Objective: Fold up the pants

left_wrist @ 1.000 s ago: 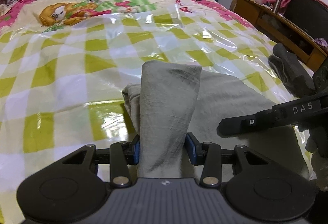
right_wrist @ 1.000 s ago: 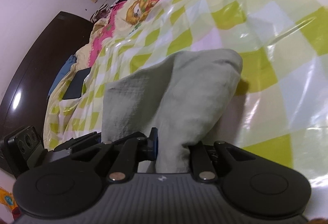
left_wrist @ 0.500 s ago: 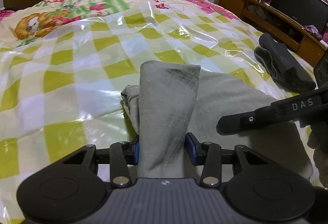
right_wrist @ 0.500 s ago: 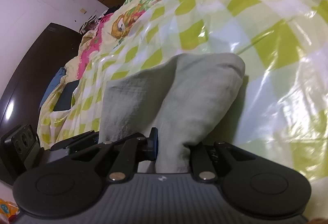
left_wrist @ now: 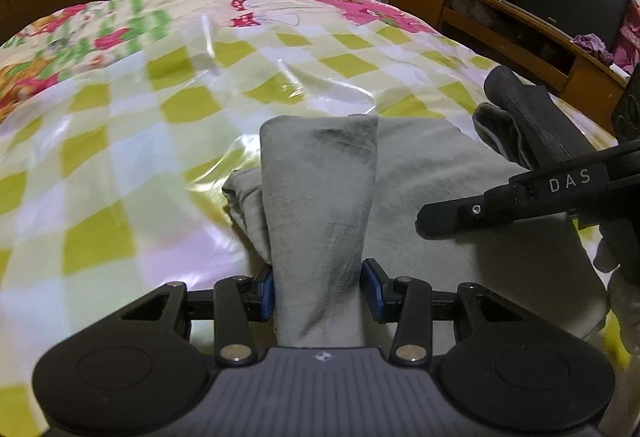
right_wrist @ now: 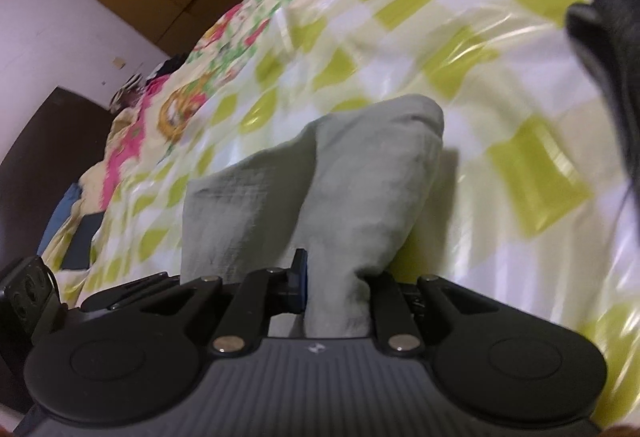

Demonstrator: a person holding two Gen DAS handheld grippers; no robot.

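Folded pale grey-green pants [left_wrist: 320, 197] lie on a bed under a shiny yellow-and-white checked cover [left_wrist: 120, 141]. My left gripper [left_wrist: 320, 293] is shut on a thick bunched fold of the pants, and the cloth stands up between its blue pads. In the right wrist view my right gripper [right_wrist: 338, 297] is shut on another bunched fold of the same pants [right_wrist: 360, 177]. The right gripper's black finger marked DAS [left_wrist: 520, 197] reaches in from the right in the left wrist view, above the flat part of the pants.
A dark grey folded garment [left_wrist: 528, 117] lies on the bed right of the pants, also seen as a dark garment [right_wrist: 612, 17] in the right wrist view. A wooden TV unit [left_wrist: 500, 25] stands beyond the bed's right edge. Wardrobes and a door line the far wall.
Both grippers have slid sideways across the bed with the pants held in them. The dark garment and the TV unit have come closer into view. Neither grip has changed.
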